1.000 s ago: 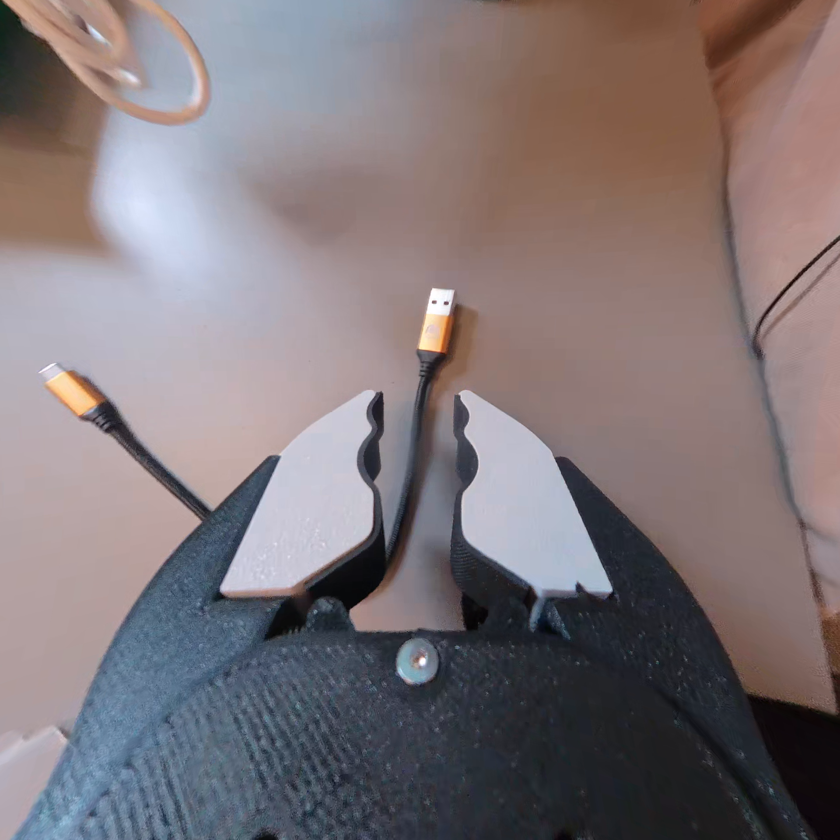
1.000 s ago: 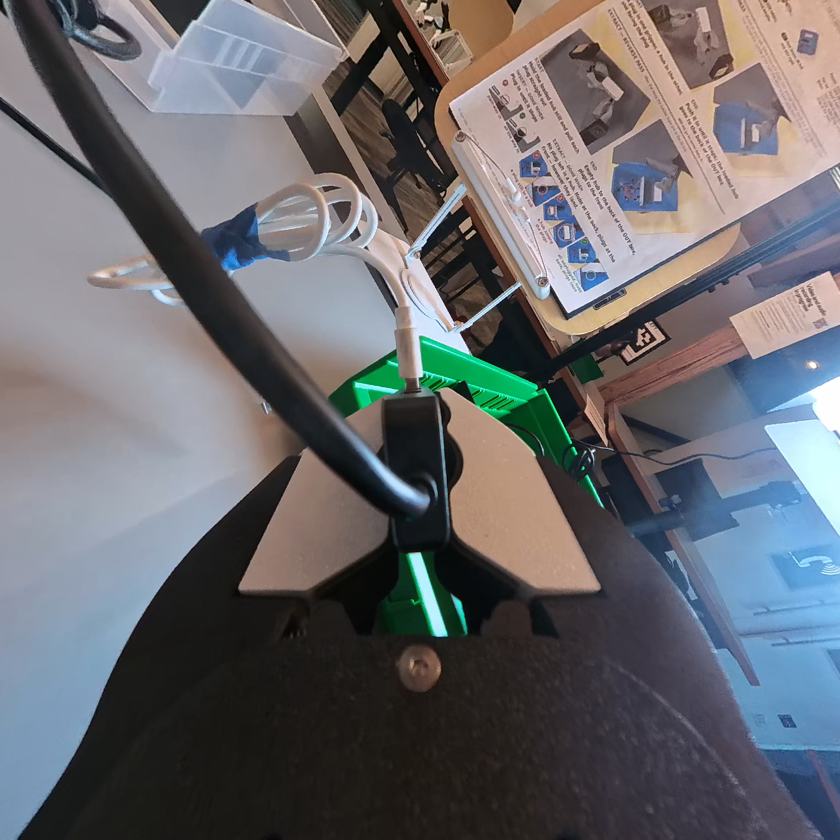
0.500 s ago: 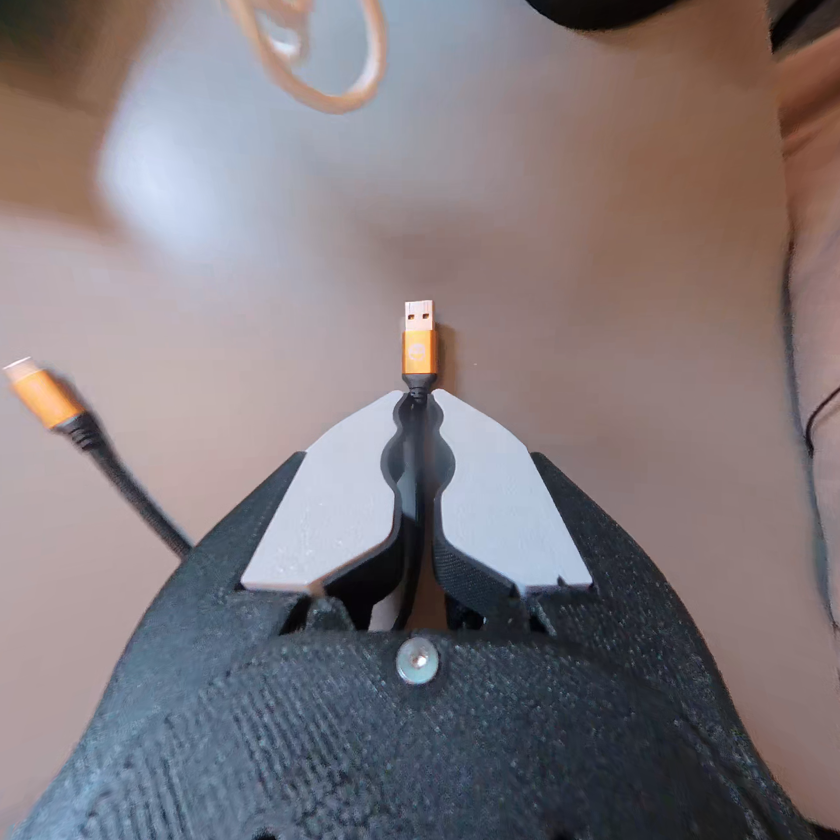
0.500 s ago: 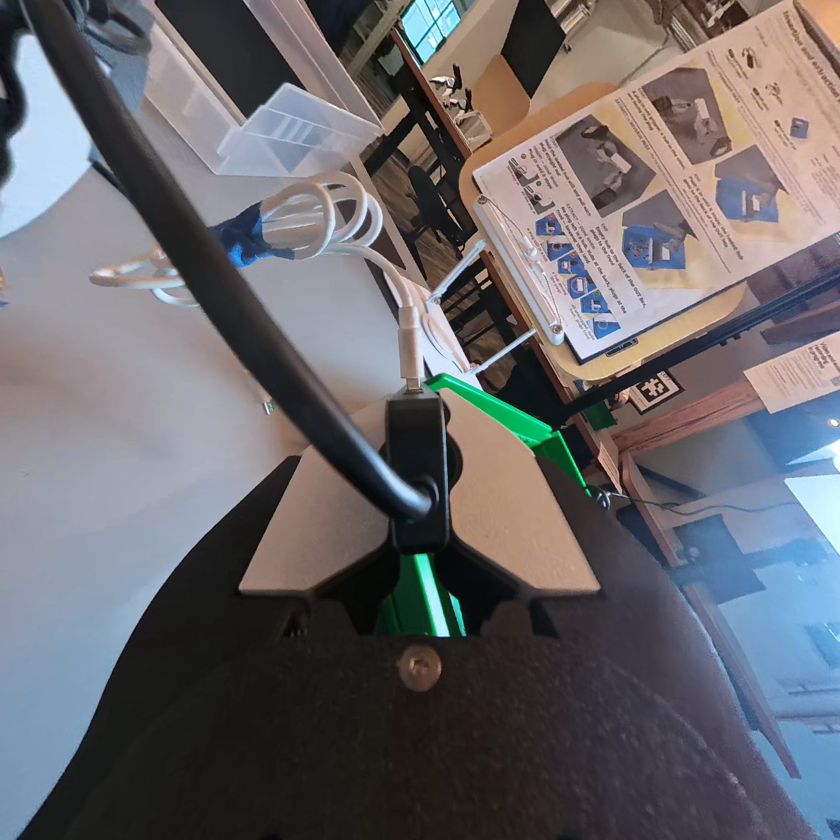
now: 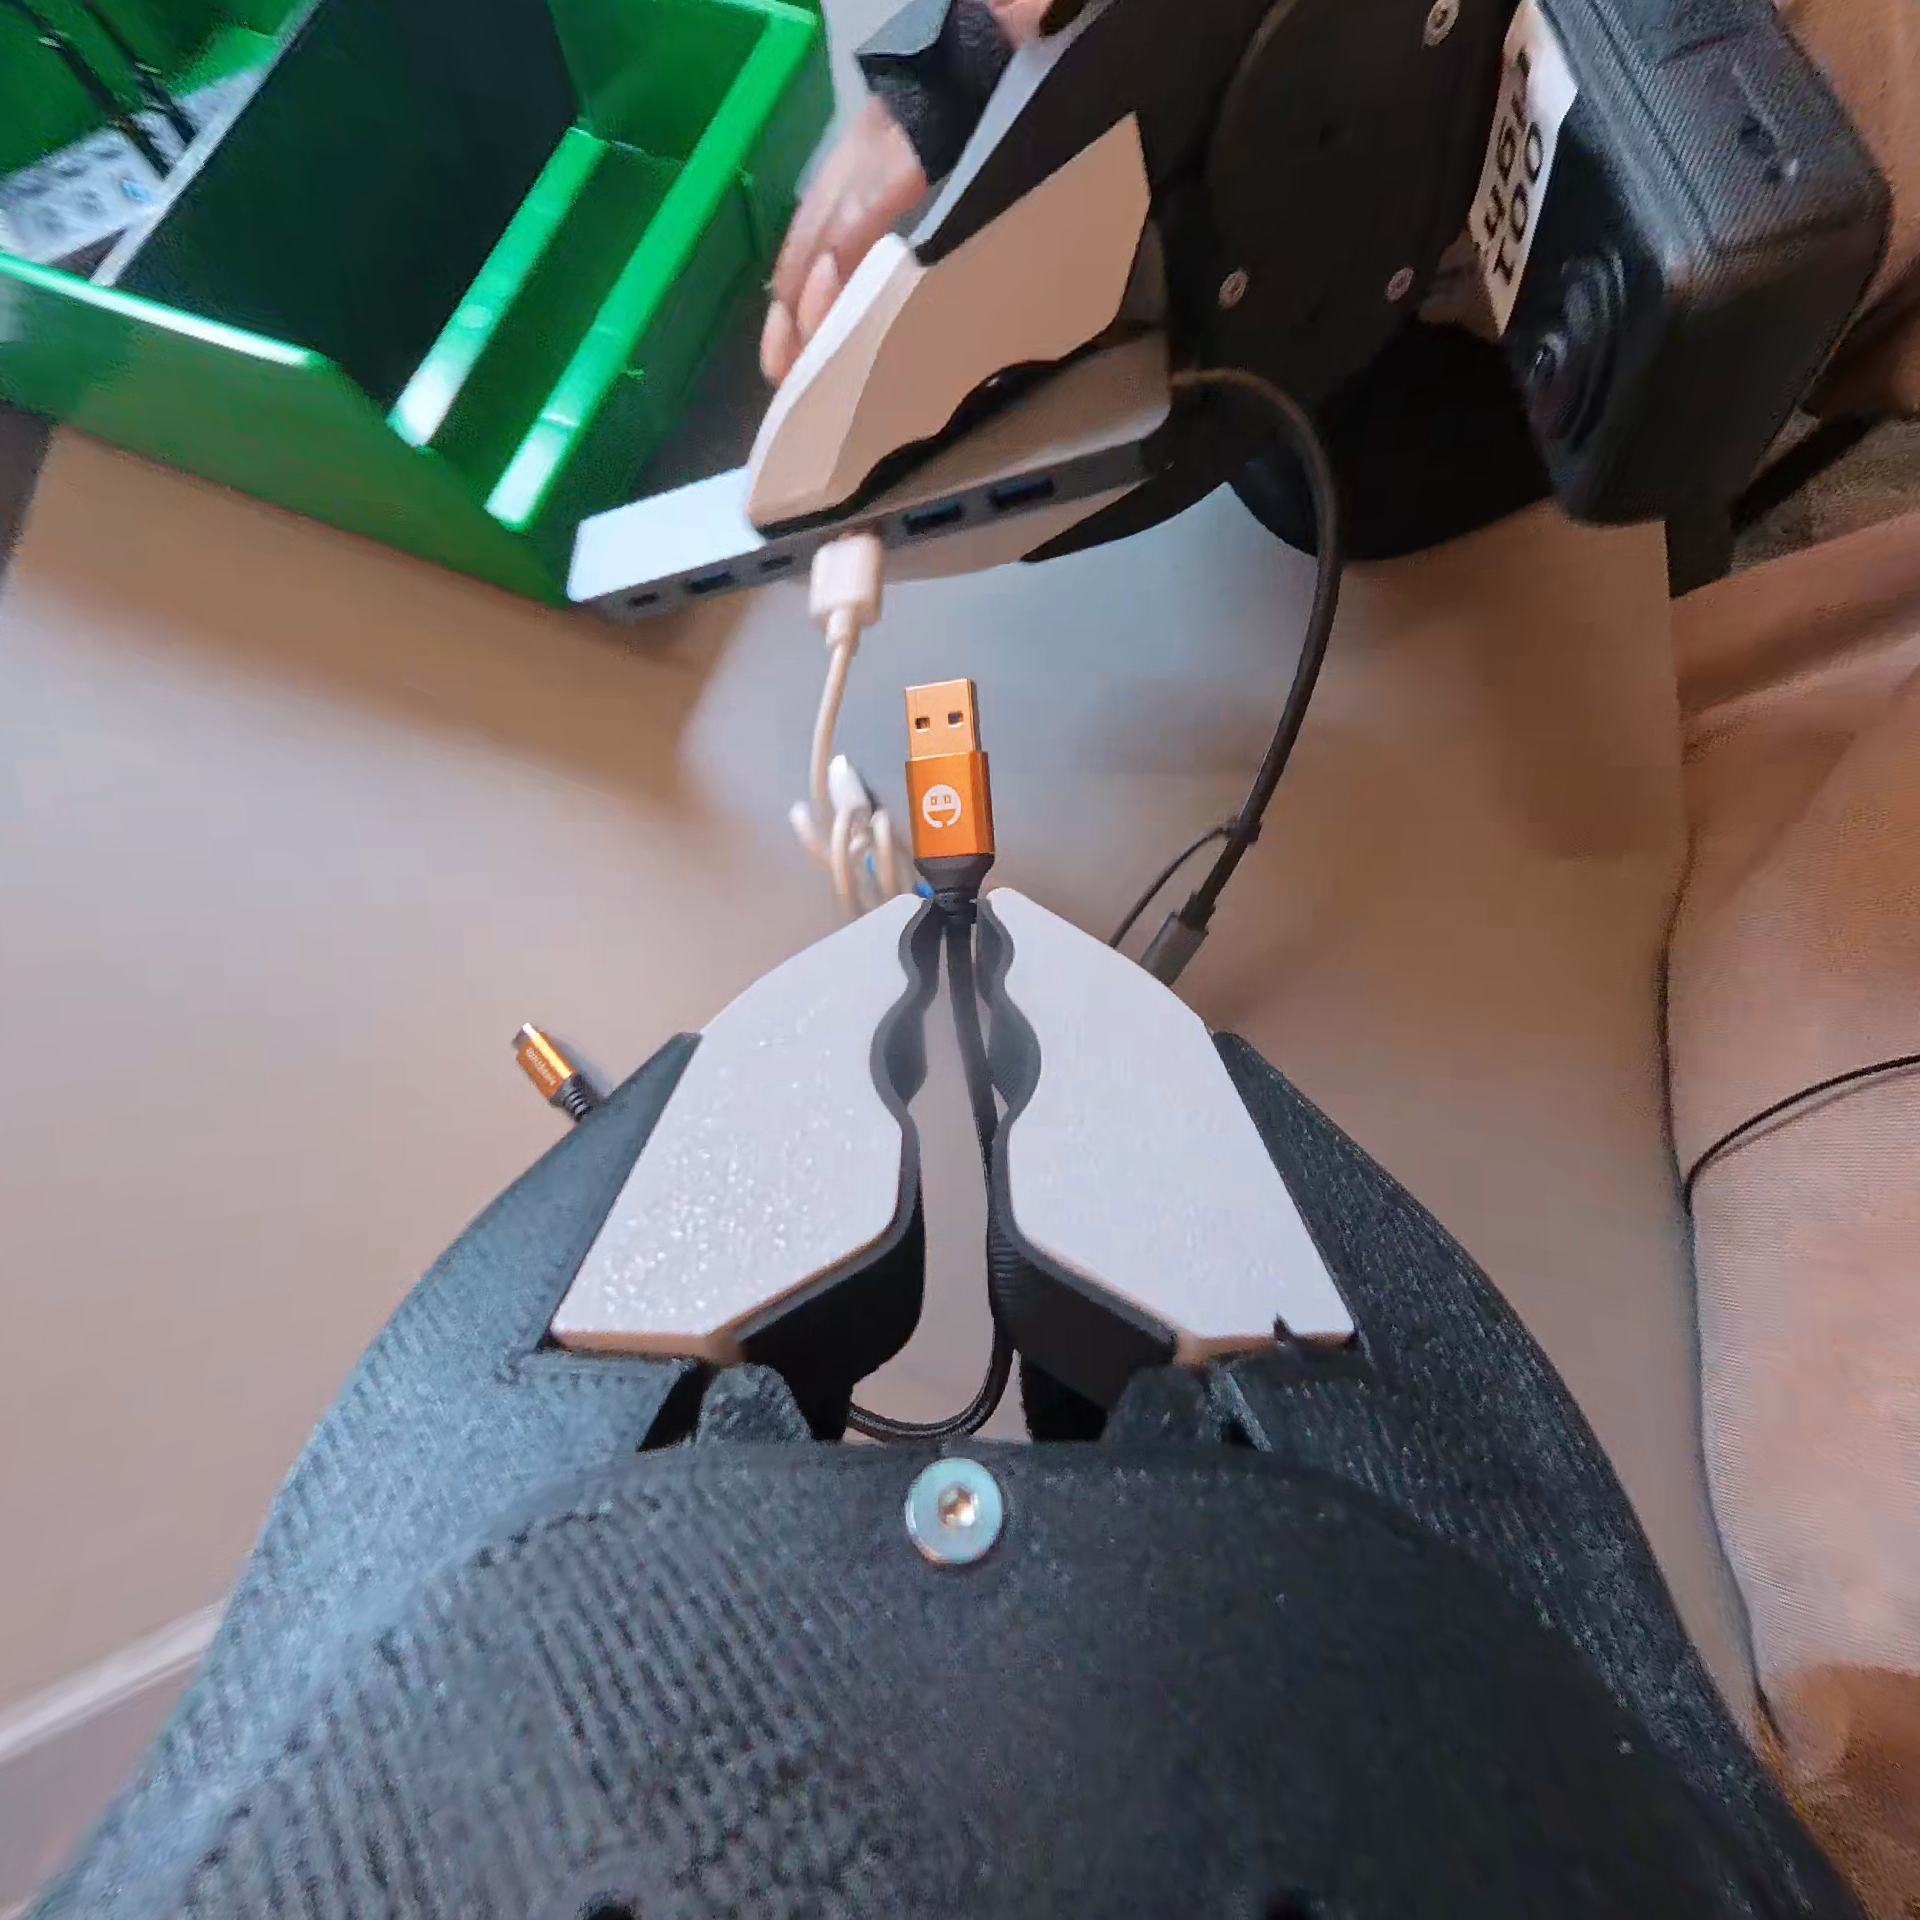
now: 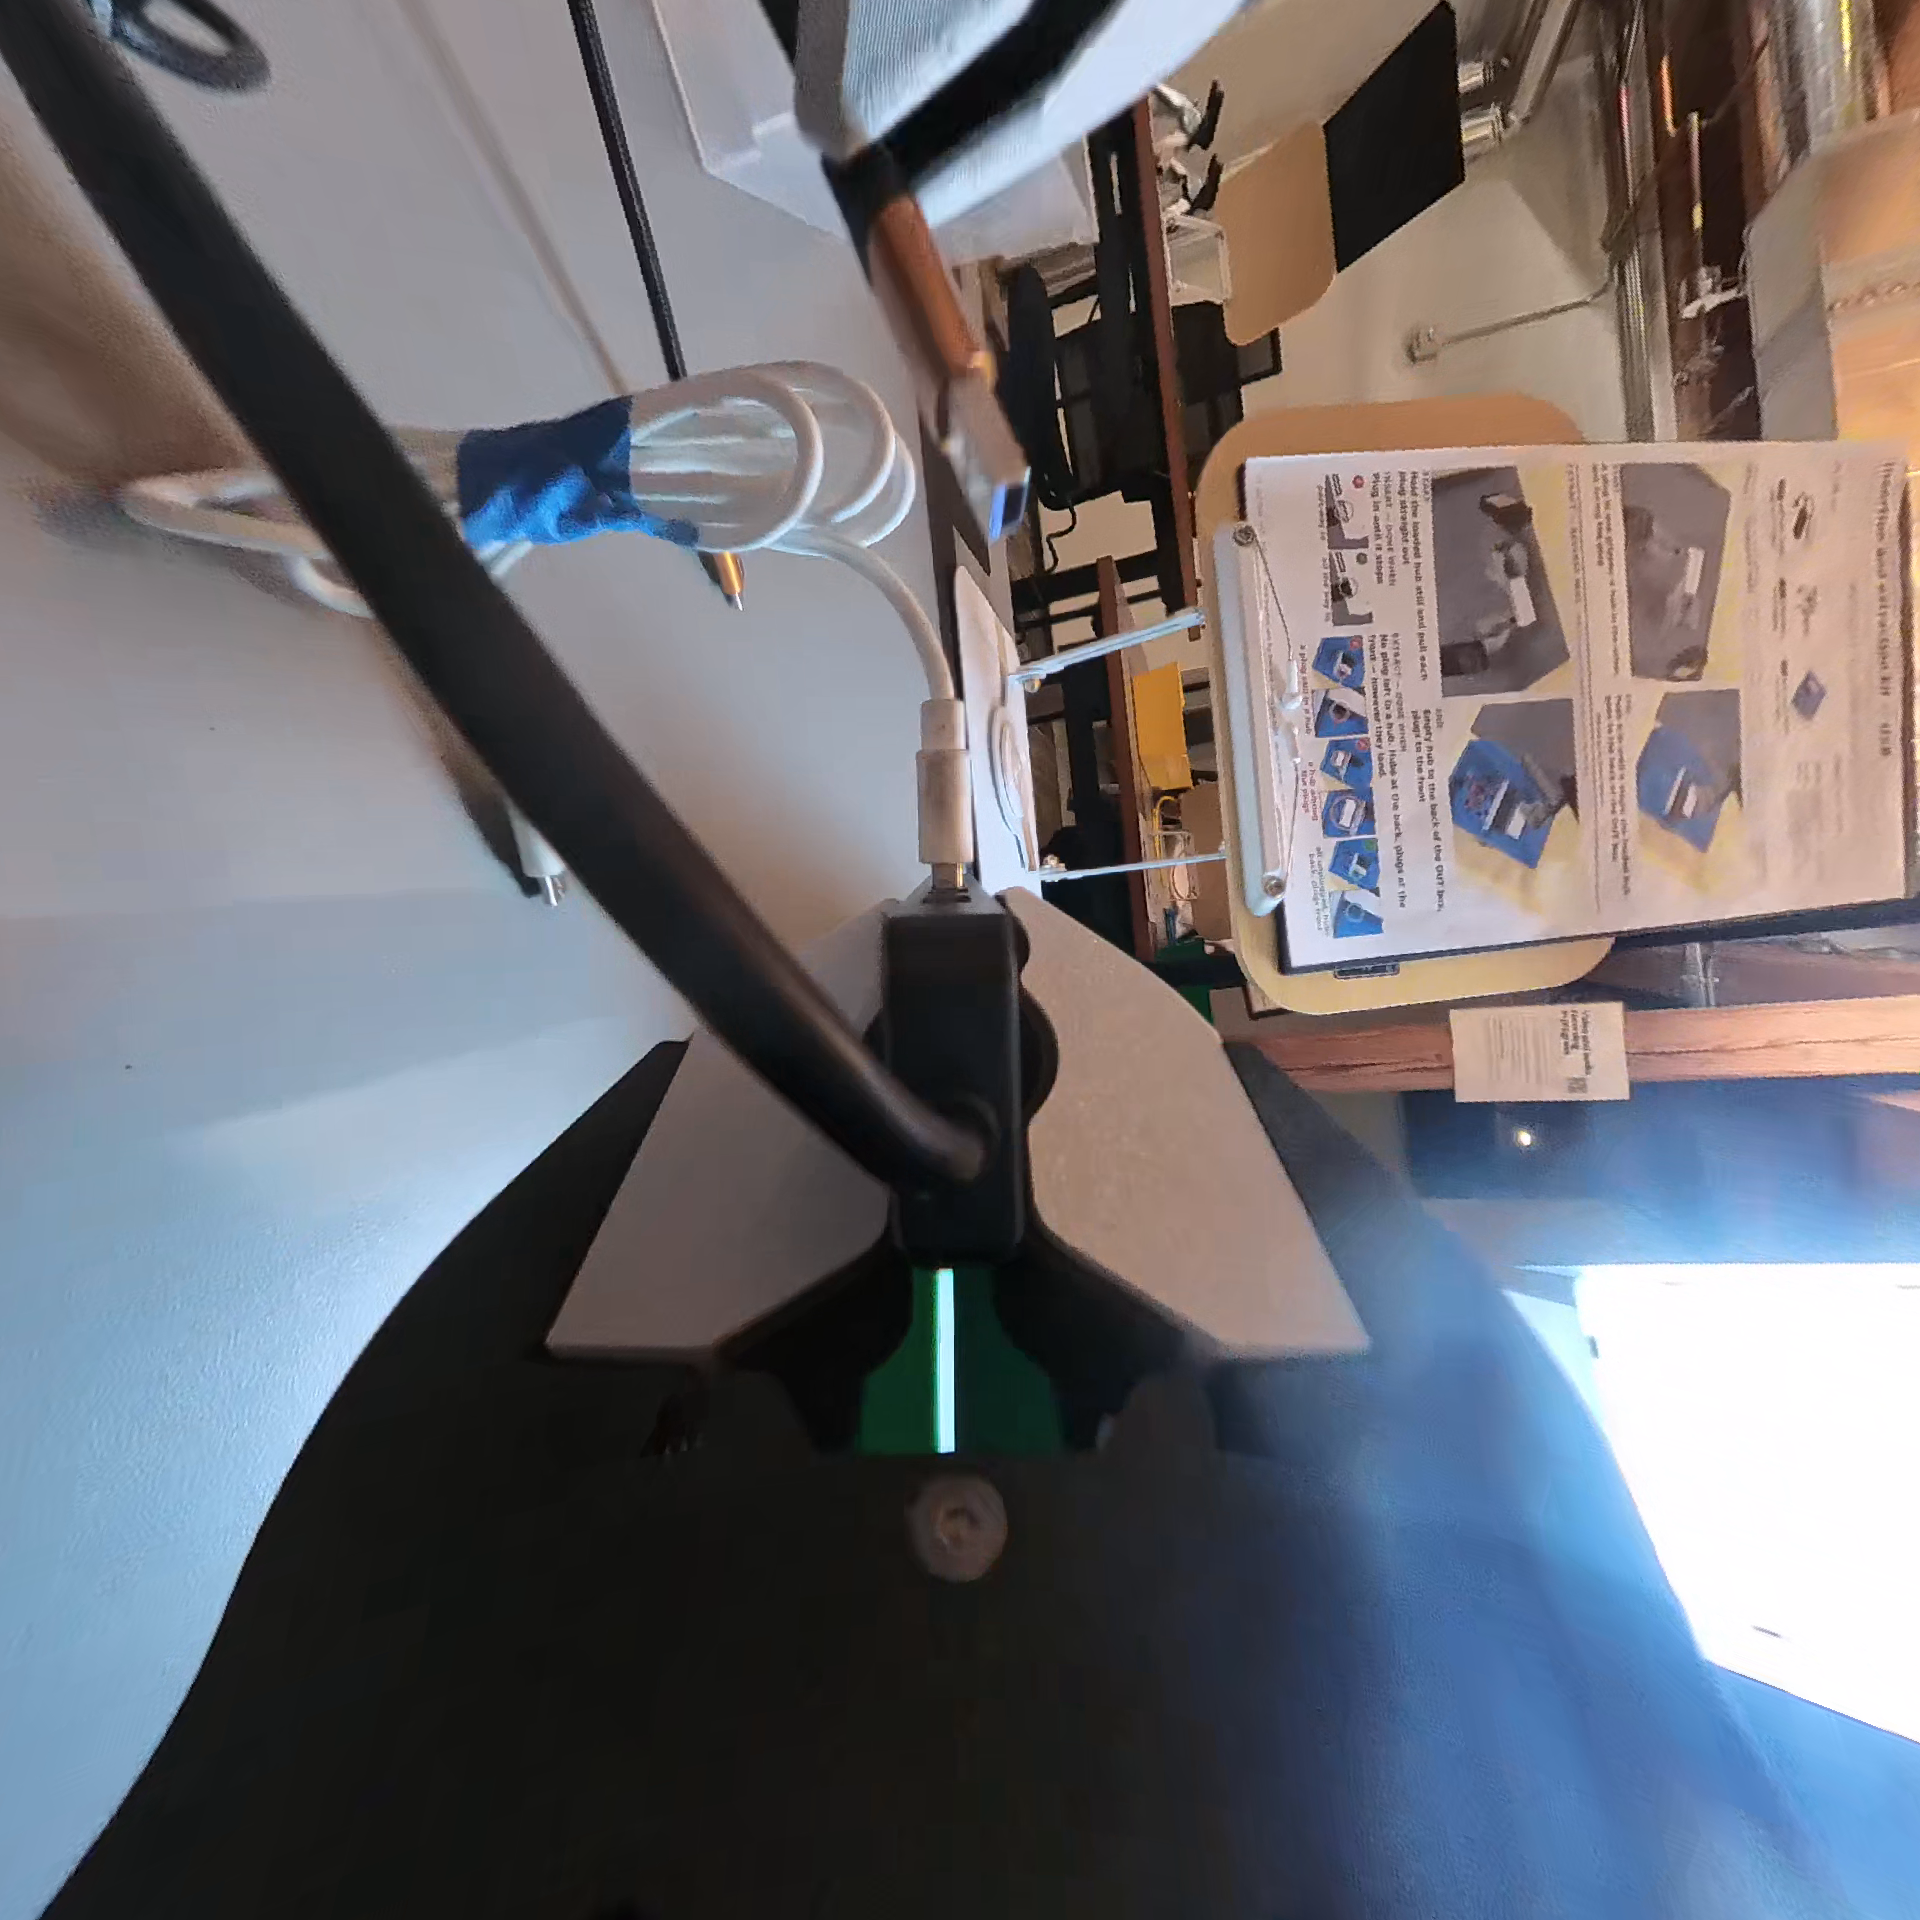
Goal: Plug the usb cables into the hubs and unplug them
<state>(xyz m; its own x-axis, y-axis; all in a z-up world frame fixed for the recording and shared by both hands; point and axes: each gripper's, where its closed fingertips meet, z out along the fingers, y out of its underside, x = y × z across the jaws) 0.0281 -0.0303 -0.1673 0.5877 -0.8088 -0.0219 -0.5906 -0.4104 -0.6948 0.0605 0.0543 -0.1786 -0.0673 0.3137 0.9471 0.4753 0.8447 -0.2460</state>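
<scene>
My left gripper [image 5: 951, 906] is shut on a black braided cable just behind its orange USB-A plug [image 5: 943, 781], which points at the grey hub [image 5: 675, 542] a short way off. The cable's other orange plug [image 5: 545, 1065] lies on the table at the left. My right gripper [image 6: 951, 902] is shut on the hub [image 6: 951, 1039], seen edge-on, and holds it above the table. It also shows in the left wrist view [image 5: 883, 416]. A white plug [image 6: 943, 790] sits in one hub port, also visible in the left wrist view [image 5: 847, 582]. The left gripper's plug [image 6: 982, 457] shows at the top.
A green bin [image 5: 260, 416] stands behind the hub. The white cable's coil, bound with blue tape [image 6: 561, 488], lies on the table. The hub's own black cable [image 5: 1288, 675] hangs down to the table. An instruction sheet on a board [image 6: 1558, 707] stands beyond the table edge. My hands' fingertips stand some 10 cm from each other.
My left gripper closed on the cable behind the orange plug, lifted it off the table and swung to face the hub. My right gripper turned with the hub in it.
</scene>
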